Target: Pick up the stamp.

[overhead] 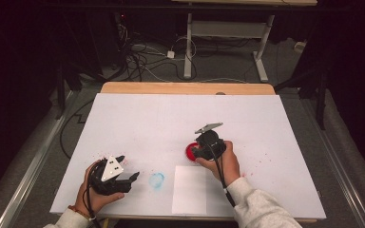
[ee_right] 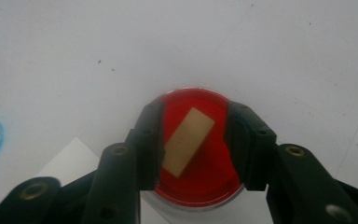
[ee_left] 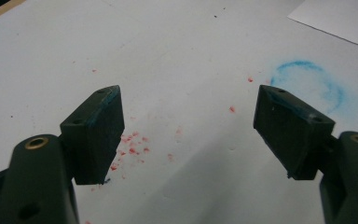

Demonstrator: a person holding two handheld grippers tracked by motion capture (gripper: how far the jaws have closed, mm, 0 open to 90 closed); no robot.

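Lying flat, red dish [ee_right: 200,182], tan strip [ee_right: 188,142] diagonal

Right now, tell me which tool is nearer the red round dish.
Right. The right tool has its jaws on either side of the red round dish; the left tool rests far off by the table's near-left edge.

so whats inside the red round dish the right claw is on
A tan rectangular strip lies slantwise in the red round dish. The right claw covers both side rims, hiding whatever sits there.
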